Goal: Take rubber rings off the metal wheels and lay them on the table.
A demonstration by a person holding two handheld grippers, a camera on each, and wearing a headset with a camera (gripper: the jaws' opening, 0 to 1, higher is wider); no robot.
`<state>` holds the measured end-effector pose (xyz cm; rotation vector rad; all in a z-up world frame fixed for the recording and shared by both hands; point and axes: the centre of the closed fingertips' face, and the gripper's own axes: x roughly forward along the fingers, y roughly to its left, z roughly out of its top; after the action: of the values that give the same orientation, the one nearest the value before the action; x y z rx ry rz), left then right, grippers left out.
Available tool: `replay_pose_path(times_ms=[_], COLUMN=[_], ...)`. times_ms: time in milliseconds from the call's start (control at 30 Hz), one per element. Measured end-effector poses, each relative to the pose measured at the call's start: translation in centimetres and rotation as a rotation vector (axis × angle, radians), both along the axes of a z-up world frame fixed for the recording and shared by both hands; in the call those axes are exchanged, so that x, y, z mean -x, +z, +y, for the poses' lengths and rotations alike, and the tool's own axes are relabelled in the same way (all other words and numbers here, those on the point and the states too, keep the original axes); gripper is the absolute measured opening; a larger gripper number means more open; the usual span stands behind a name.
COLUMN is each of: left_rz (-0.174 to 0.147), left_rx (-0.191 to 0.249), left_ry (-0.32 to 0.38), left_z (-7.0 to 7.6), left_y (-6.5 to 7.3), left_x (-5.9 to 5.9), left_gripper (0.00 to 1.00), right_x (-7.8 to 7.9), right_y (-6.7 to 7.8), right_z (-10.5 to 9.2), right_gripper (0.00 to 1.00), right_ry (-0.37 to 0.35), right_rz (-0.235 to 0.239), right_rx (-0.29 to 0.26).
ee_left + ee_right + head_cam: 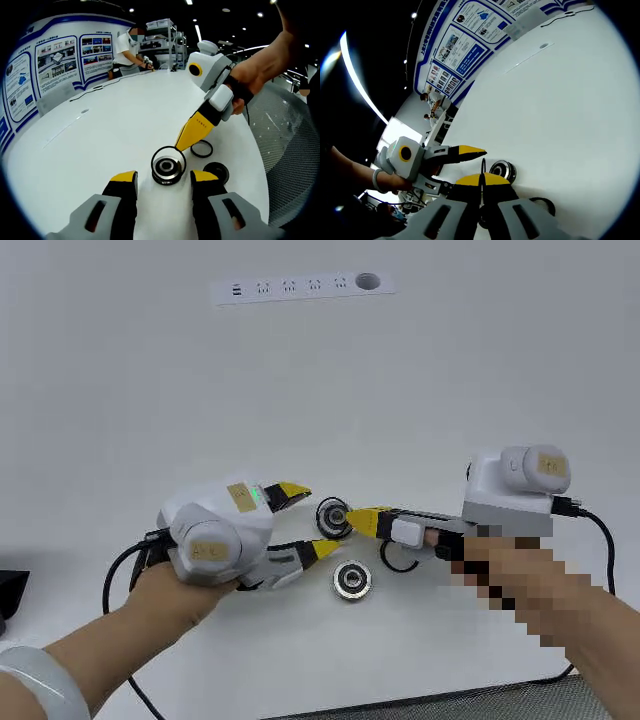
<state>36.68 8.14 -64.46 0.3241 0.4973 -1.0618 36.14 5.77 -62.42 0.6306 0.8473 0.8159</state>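
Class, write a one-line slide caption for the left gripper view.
The right gripper pinches a rubber ring at a metal wheel flanked by the open left gripper.

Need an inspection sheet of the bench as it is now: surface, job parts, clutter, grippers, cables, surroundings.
Surface: white table, clean where visible.
Job's things: far wheel stands between the left gripper's jaws, its rubber ring pulled out into a loose loop around it; near wheel appears to have its ring on; loose ring lies flat on the table.
Clutter: dark object at the left edge, cannot tell what.
Grippers: left gripper open; right gripper shut on the rubber ring.
Cables: black cable from the left gripper, another from the right; power strip at the far side.
Surroundings: display boards, a person behind.
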Motion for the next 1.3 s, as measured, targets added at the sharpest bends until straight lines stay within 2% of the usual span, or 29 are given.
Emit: replay_pose_path(times_ms=[133, 300, 500, 833, 967, 1100, 1300], left_rz=[0.008, 0.014, 0.021, 0.024, 0.024, 0.024, 0.023], left_rx=[0.005, 0.013, 0.013, 0.013, 0.011, 0.01, 0.004], left_ry=[0.011, 0.02, 0.025, 0.023, 0.021, 0.021, 0.018], left_z=[0.3, 0.6, 0.9, 0.8, 0.8, 0.8, 0.8], left_y=[0.0, 0.0, -0.1, -0.1, -0.1, 0.0, 0.0], left_x=[0.1, 0.2, 0.4, 0.5, 0.5, 0.5, 0.5], left_gripper=[0.47, 0.47, 0.46, 0.44, 0.44, 0.44, 0.43], right_x=[0.3, 1.1, 2.2, 2.9, 3.2, 3.3, 4.0], right_y=[0.4, 0.9, -0.3, -2.2, -2.8, -3.0, -3.3], right_z=[-0.4, -1.9, -4.9, -7.4, -7.8, -7.9, -7.6], right_gripper=[0.02, 0.02, 0.02, 0.02, 0.02, 0.05, 0.08], right_ry=[-0.015, -0.059, -0.109, -0.157, -0.143, -0.124, -0.056], right_rz=[-0.002, -0.001, 0.039, 0.085, 0.095, 0.086, 0.059], right_rx=[-0.015, -0.016, 0.008, 0.054, 0.089, 0.116, 0.187])
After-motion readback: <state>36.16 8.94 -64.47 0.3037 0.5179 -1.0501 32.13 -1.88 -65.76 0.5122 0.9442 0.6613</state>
